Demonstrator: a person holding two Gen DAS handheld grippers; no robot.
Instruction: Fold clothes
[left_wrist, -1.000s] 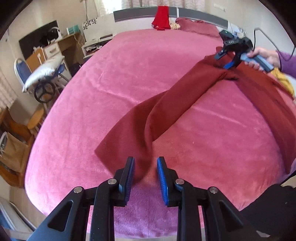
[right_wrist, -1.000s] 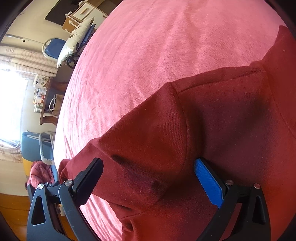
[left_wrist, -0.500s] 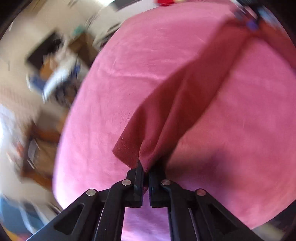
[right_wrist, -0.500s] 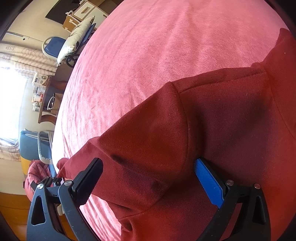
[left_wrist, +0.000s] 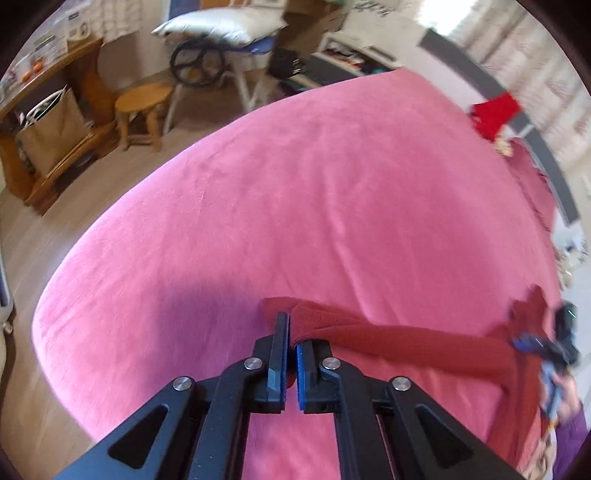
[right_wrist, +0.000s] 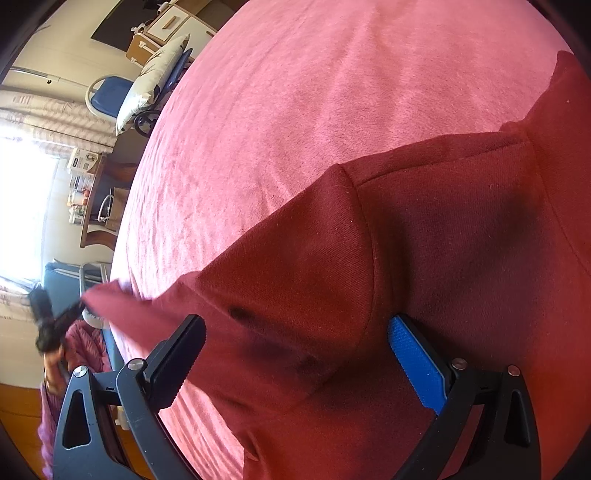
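My left gripper is clamped on the cuff end of the dark red knit garment; the black finger and the blue-padded finger stand nearly together with a fold of cloth pinched between them. From that grip, the sleeve runs as a taut rope-like band to the right, above the pink plush bedspread, toward my right gripper, which appears blurred at the right edge of the left wrist view.

My right gripper is spread wide. Its black finger sits to the left and its blue-padded finger to the right, with the shoulder region of the garment between and beneath them. Neither pad presses the cloth from both sides. A seam curves across the fabric between the two fingers.

The garment body lies on the bedspread, covering the right half of the right wrist view.

Beyond the bed: a round wooden stool, a white pillow on a blue chair, and a bright red cloth at the far side of the bed.
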